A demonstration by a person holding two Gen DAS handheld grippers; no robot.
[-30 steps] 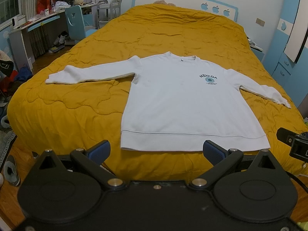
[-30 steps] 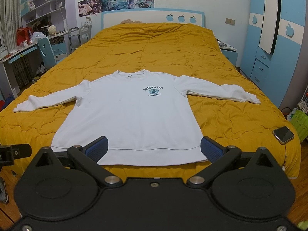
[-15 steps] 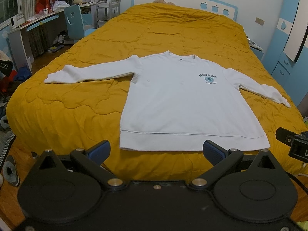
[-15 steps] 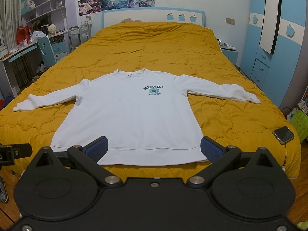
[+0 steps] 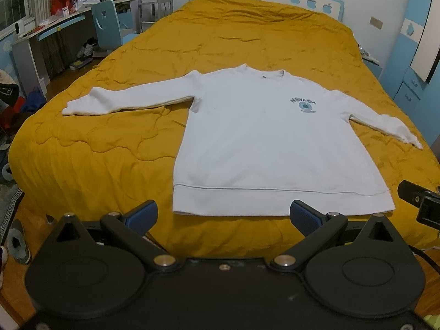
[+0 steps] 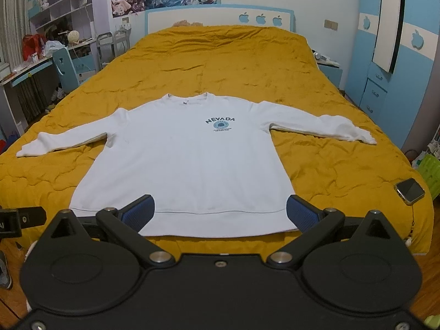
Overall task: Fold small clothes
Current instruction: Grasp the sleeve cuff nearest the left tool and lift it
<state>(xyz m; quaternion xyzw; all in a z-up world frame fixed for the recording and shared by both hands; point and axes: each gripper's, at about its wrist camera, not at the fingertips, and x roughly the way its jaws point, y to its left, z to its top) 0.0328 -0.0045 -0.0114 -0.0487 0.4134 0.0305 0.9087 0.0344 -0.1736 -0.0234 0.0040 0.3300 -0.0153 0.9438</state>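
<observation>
A white long-sleeved sweatshirt (image 5: 264, 143) (image 6: 189, 162) with a blue NEVADA print lies flat and face up on the mustard quilt, both sleeves spread out sideways, hem toward me. My left gripper (image 5: 224, 217) hovers open in front of the hem's left half, off the bed's near edge, holding nothing. My right gripper (image 6: 220, 213) is open too, just short of the hem's middle, with nothing between its blue pads (image 6: 298, 213). Each gripper's body shows at the edge of the other's view.
The bed (image 6: 343, 170) fills the room's middle, with a headboard (image 6: 220, 18) at the far end. A phone (image 6: 409, 189) lies on the quilt's near right corner. A desk and blue chair (image 5: 106, 24) stand left, blue cabinets (image 6: 385, 82) right. Shoes (image 5: 16, 244) lie on the floor at left.
Both views have crept slightly closer to the bed and the sweatshirt's hem. The sweatshirt has not moved and both grippers stay open.
</observation>
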